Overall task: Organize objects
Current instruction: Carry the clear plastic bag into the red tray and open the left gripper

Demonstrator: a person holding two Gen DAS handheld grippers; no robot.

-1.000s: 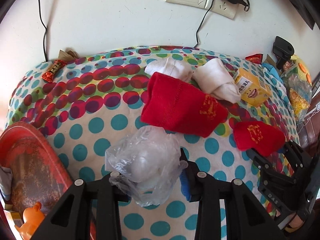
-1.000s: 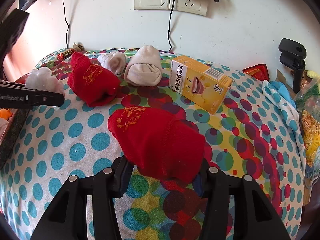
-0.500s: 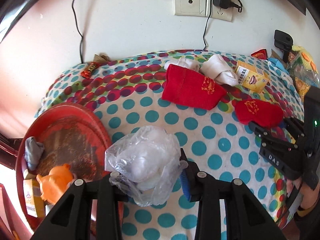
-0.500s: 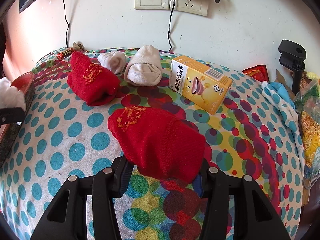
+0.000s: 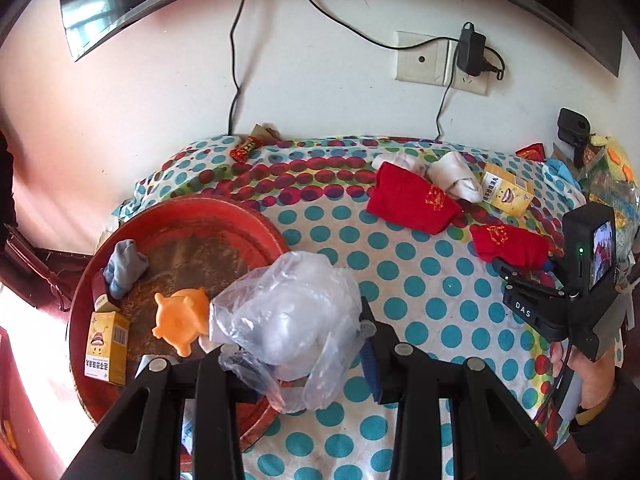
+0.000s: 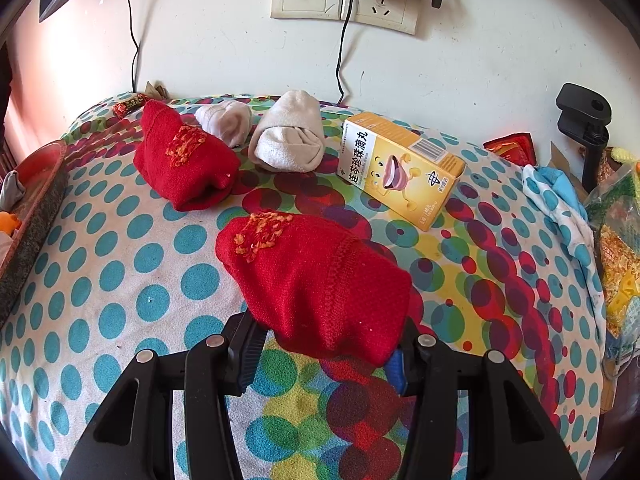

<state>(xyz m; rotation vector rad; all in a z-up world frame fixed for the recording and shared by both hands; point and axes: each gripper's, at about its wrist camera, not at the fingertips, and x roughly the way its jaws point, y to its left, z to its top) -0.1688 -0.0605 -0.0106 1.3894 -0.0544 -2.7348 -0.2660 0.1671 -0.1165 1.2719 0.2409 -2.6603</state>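
A bag is held in the left claw over the red tray. A red sock is pinched by the right claw. More socks and a box are left beside the tray.

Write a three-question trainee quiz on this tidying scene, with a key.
1. True or false: the left gripper holds a crumpled clear plastic bag.
2. What does the right gripper grip? A) yellow box B) red sock C) white sock
3. Name the orange thing lying in the red tray.

Key:
1. True.
2. B: the near red sock; the yellow box and the rolled white sock lie untouched on the dotted cloth.
3. An orange plastic toy.
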